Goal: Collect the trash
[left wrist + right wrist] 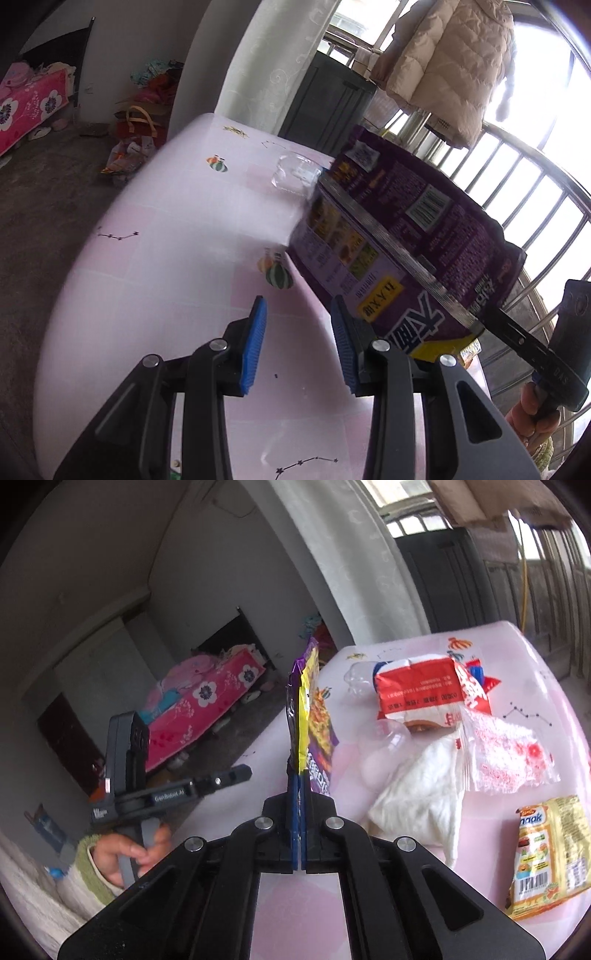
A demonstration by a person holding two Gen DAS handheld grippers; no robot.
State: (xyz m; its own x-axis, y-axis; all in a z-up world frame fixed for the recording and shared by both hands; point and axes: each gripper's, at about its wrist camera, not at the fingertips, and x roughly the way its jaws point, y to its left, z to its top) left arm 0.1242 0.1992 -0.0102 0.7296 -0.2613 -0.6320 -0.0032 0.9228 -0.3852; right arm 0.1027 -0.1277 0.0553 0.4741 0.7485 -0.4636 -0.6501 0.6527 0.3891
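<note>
The right gripper (300,775) pinched the purple and yellow plastic snack bag (308,716) above the pink counter (535,709). The bag stuck straight out past its fingers. The left gripper (301,325) held its fingers spread and empty, just beside the bag (406,236).

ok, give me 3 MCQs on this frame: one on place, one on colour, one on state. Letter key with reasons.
1. Where does the yellow snack packet lie?
A. on the pink table
B. on the floor
C. on the bed

2. What colour are the pads on the left gripper fingers?
A. red
B. blue
C. green

3. What is the right gripper doing?
A. open over the table
B. shut on nothing
C. shut on the purple wrapper

Key:
1 A, it rests flat on the tabletop in the right wrist view.
2 B, both pads show blue in the left wrist view.
3 C, the wrapper's edge is pinched between its closed fingers and stands up off the table.
</note>
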